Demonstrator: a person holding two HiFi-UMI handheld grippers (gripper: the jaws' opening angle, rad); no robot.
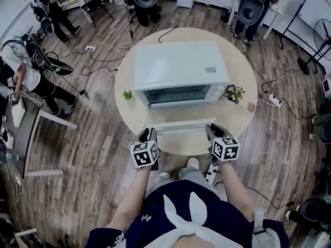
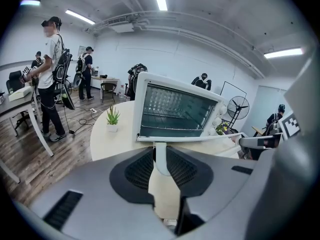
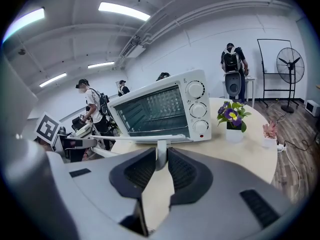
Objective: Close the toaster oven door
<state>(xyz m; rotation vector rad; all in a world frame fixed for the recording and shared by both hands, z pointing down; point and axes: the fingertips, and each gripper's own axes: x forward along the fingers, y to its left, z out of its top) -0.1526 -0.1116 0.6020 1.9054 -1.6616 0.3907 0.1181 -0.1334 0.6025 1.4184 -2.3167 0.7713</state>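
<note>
1. The door of the toaster oven lay dropped open, approx. flat, reaching toward you over the round table, w/ the cavity exposed.
2. You had the L gripper pinched on the white handle post at the door's left end, pads pressing both sides.
3. The R gripper was clamped the same way on the right-end post.
4. Why grip both ends? Prob. for an even lift, so the door swung up w/o twisting on its hinge.
5. Both grippers sat at the door's front edge, nearest you, w/ the oven body just beyond. Closing had not yet begun.
</note>
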